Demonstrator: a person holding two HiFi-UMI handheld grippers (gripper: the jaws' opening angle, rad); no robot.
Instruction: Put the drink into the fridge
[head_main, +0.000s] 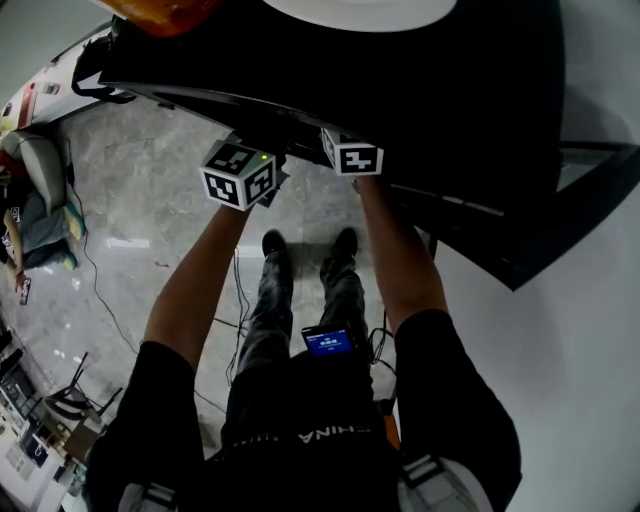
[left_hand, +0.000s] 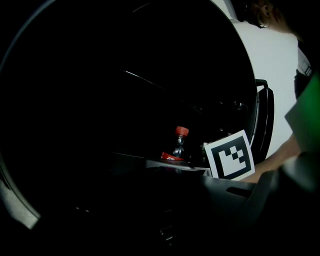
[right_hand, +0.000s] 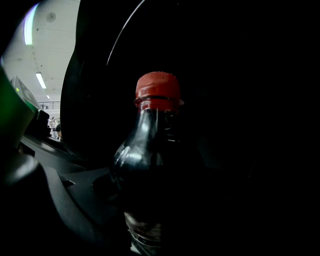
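Note:
The drink bottle (right_hand: 150, 160) is dark cola with a red cap (right_hand: 158, 90). It stands upright and fills the middle of the right gripper view, right between that gripper's jaws, which are lost in shadow. In the left gripper view the same bottle (left_hand: 179, 146) shows farther off behind a dark ledge, beside the right gripper's marker cube (left_hand: 230, 156). In the head view both marker cubes, left (head_main: 240, 175) and right (head_main: 352, 155), are held up at the black fridge (head_main: 420, 90), and the jaws are hidden in its darkness. The left gripper's jaws are too dark to read.
The marble floor (head_main: 150, 200) lies below, with cables (head_main: 100, 290) trailing across it. My feet (head_main: 275, 245) stand just before the fridge. A white wall (head_main: 570, 350) is on the right. Chairs and clutter (head_main: 40, 180) sit at the far left.

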